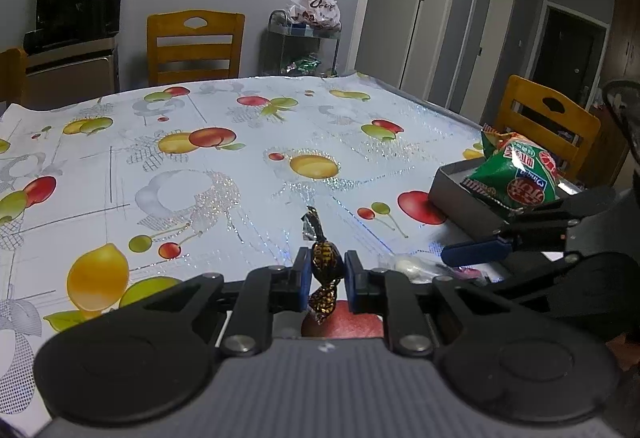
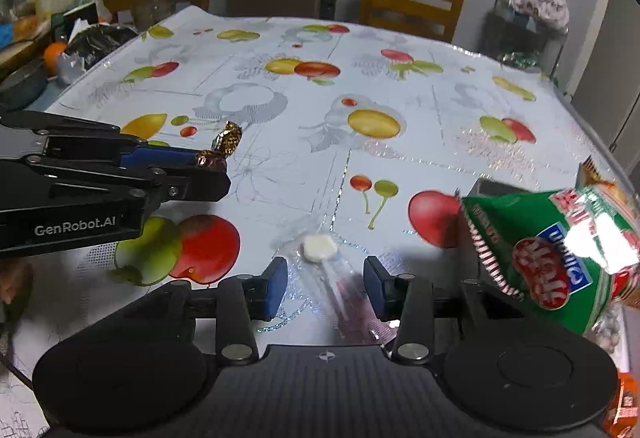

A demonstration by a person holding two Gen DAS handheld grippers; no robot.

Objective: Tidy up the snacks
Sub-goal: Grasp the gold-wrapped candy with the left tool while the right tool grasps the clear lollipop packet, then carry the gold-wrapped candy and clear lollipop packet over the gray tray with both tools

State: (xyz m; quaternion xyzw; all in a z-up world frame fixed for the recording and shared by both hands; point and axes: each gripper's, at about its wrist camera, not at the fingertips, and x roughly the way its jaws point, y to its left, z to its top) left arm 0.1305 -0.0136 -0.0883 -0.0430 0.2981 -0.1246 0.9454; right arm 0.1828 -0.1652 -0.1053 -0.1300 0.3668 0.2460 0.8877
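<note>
My left gripper is shut on a brown-and-gold twist-wrapped candy, held just above the fruit-print tablecloth. The same candy shows at the left gripper's tips in the right wrist view. My right gripper stands open over a white sweet in a clear wrapper that lies on the cloth between its blue fingers, with gaps on both sides. A green snack bag sticks out of a grey box at the right.
Wooden chairs stand at the table's far side and another chair at the right. A wire cart with bags is by the wall. An orange packet lies near right. Clutter fills the table's far left.
</note>
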